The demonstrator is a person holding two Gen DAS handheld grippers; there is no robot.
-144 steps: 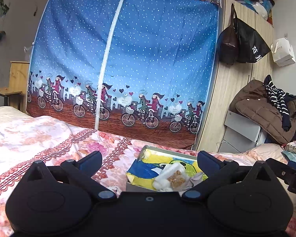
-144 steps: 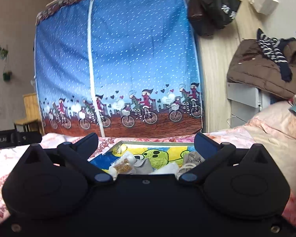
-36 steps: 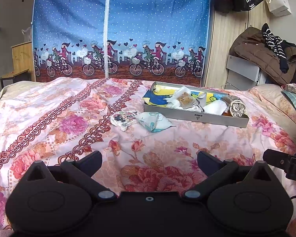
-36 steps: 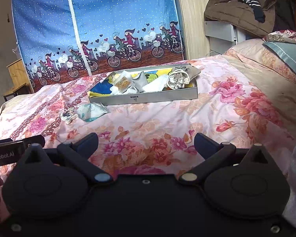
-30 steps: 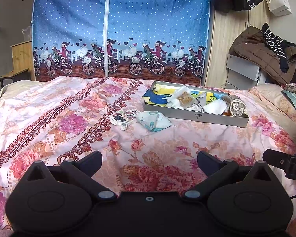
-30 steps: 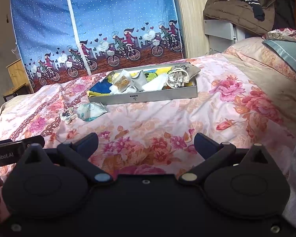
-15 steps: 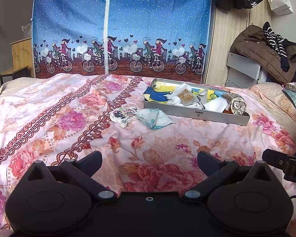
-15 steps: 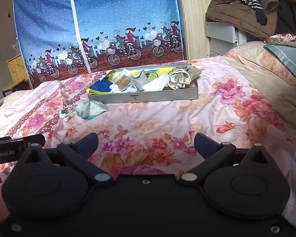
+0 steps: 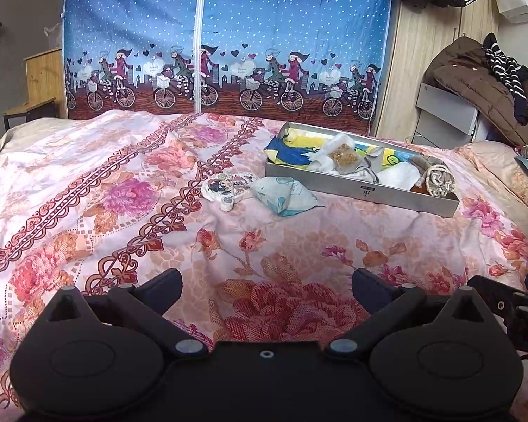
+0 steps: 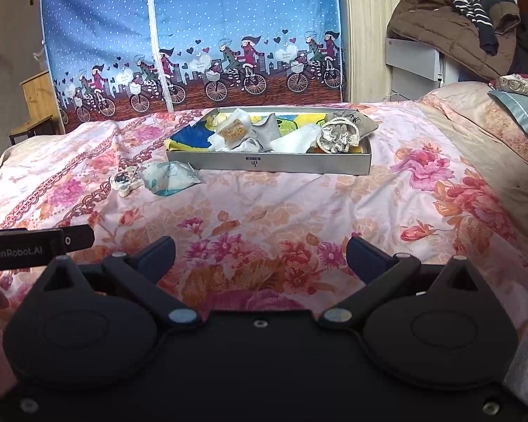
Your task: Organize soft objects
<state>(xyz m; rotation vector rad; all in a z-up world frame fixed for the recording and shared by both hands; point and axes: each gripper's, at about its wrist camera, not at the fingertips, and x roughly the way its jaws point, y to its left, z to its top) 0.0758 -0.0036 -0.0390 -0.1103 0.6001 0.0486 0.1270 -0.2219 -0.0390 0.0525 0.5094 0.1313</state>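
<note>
A shallow grey tray (image 9: 362,191) (image 10: 264,165) lies on the floral bedspread and holds several soft pouches and folded cloths. Two soft items rest on the bed just left of it: a pale blue-green pouch (image 9: 285,196) (image 10: 169,177) and a small printed pouch (image 9: 225,186) (image 10: 124,178). My left gripper (image 9: 265,283) is open and empty, low over the bedspread well short of these items. My right gripper (image 10: 260,251) is likewise open and empty, nearer the bed's right side, with the tray ahead.
A blue wardrobe cover with cyclists (image 9: 225,35) stands behind the bed. A wooden cabinet (image 9: 436,52) with hanging bags, and a heap of coats (image 9: 482,81), stand at the right. A pillow (image 10: 524,112) lies at far right. A wooden stool (image 9: 35,95) stands at left.
Since 4.8 s ago both grippers have drawn back from right over the tray and tilted down to view the bed. In the last second both views drifted slightly; the jaws stayed open.
</note>
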